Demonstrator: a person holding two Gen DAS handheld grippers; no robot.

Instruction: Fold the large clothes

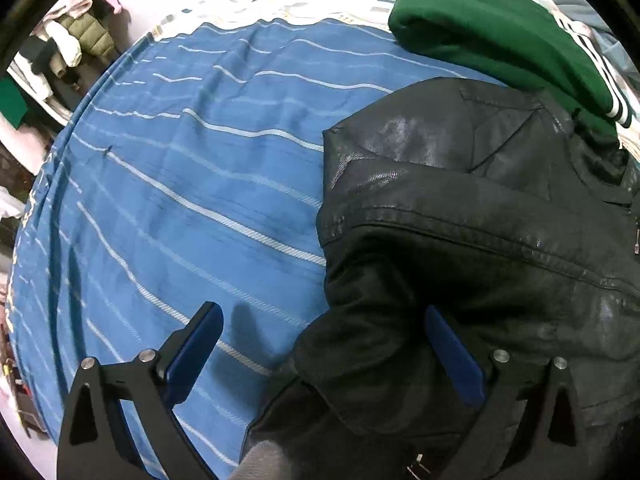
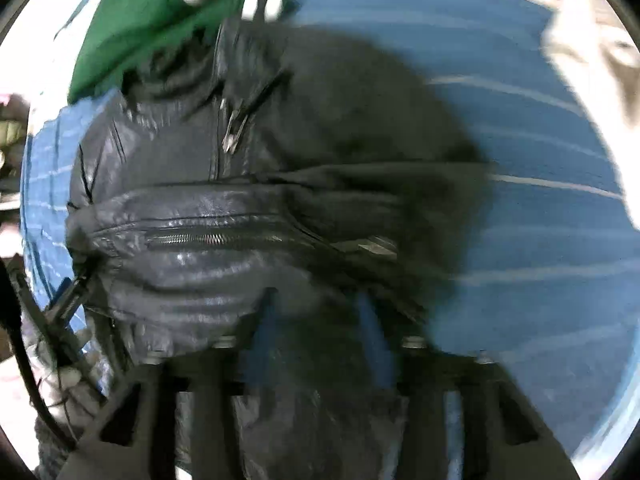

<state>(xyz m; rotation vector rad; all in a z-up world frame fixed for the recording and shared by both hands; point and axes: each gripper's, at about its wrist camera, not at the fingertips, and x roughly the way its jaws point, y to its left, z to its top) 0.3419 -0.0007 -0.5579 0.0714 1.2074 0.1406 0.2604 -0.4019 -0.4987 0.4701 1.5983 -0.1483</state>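
Two hand-held grippers at work over a black jacket [image 1: 460, 240] lying on a blue striped bedspread [image 1: 180, 200], green garment [image 1: 480, 28] touching the jacket's far edge. Left hand-held gripper [image 1: 324, 322] spread wide, one finger over bedspread, other above the jacket's near corner, nothing pinched. Right hand-held gripper [image 2: 320, 304] narrowed around a jacket fold, probably clamped; blur hides contact, cannot tell. Risks, as judgement: slick, heavy leather sliding out of a shallow pinch; stiff panels springing back; left closing on bedspread instead of jacket; zipper pull [image 2: 234, 132] snagging; dragging green garment along.
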